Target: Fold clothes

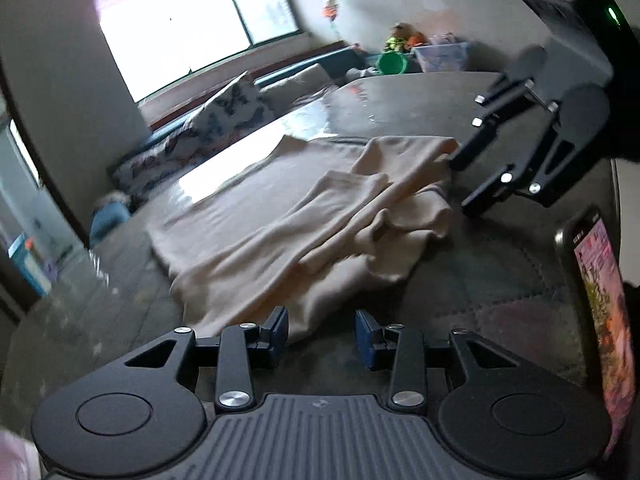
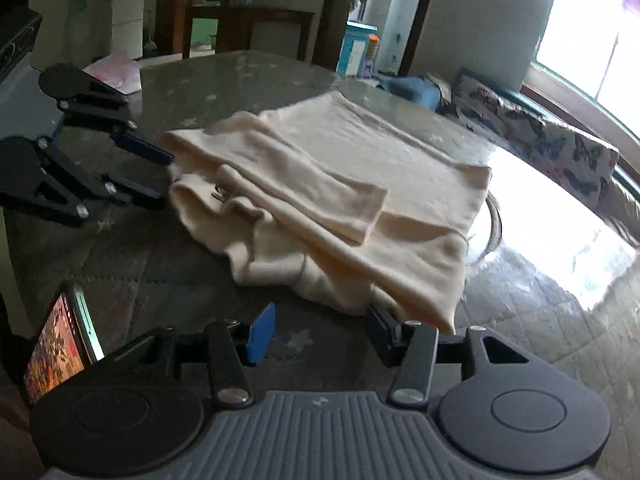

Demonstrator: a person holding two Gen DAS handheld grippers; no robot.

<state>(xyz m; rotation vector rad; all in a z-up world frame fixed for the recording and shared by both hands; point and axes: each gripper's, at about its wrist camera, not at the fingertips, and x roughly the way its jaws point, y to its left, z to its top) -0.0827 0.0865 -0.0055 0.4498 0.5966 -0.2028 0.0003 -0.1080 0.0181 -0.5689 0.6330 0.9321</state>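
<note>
A cream garment [image 1: 304, 220] lies partly folded and rumpled on the dark glass-topped table [image 1: 480, 280], with a sleeve laid across its body [image 2: 304, 184]. My left gripper [image 1: 322, 336] is open just in front of the garment's near edge, with nothing between its blue pads. It shows at the left of the right wrist view as well, where the left gripper [image 2: 162, 179] sits beside the garment's collar end. My right gripper [image 2: 322, 334] is open too; a hem corner lies by its right finger [image 2: 382, 332], and only bare table shows between the pads. Seen from the left wrist, the right gripper [image 1: 460, 184] stands by the garment's far right edge.
A phone [image 1: 596, 312] with a lit screen stands propped at the table's edge, also visible as the phone [image 2: 60, 344] near my right gripper. A sofa with butterfly cushions [image 2: 560, 148] runs under the window. Pink paper [image 2: 116, 72] lies on the far corner.
</note>
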